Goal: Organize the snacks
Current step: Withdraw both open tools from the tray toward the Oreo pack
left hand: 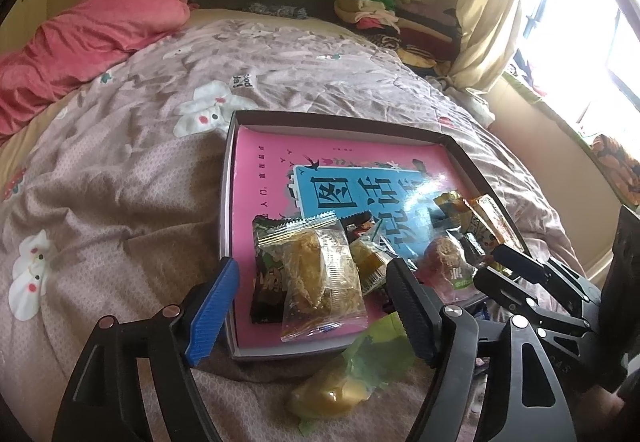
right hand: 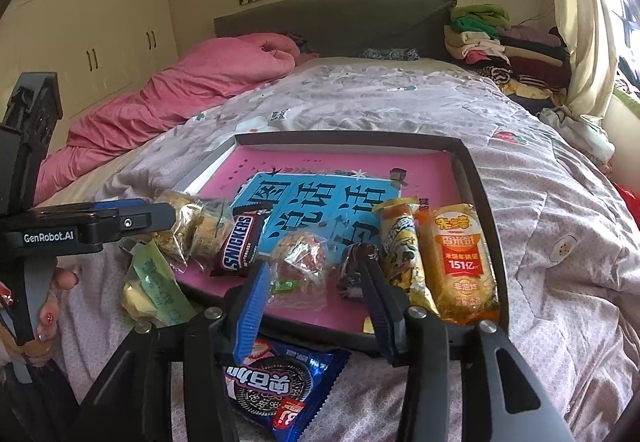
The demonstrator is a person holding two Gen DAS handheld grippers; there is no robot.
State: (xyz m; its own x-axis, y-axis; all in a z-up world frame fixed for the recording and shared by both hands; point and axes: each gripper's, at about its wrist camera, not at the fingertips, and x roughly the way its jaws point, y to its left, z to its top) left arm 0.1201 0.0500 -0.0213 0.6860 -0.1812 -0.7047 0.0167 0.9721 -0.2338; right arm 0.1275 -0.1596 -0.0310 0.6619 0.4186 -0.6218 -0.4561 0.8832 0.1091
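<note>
A dark-rimmed tray [left hand: 344, 126] with a pink and blue bottom lies on the bed and holds several wrapped snacks. My left gripper [left hand: 312, 264] is open over the tray's near left corner, and a clear-wrapped golden pastry [left hand: 320, 274] lies between its fingers, untouched by the pads. My right gripper [right hand: 314, 264] is open at the tray's near edge [right hand: 400, 346] around a clear-wrapped reddish snack [right hand: 300, 262] that rests on the tray. A Snickers bar [right hand: 240, 246], a dark round sweet [right hand: 354, 266], a yellow pack [right hand: 400, 242] and an orange rice-cracker pack [right hand: 460, 262] lie alongside.
A green-wrapped cake [left hand: 344, 382] and a blue cookie pack [right hand: 280, 390] lie on the quilt outside the tray's near edge. A pink blanket [left hand: 80, 42] is heaped at the bed's far left, and folded clothes [right hand: 500, 46] are stacked by the headboard. A hand [right hand: 48, 306] grips the left gripper's handle.
</note>
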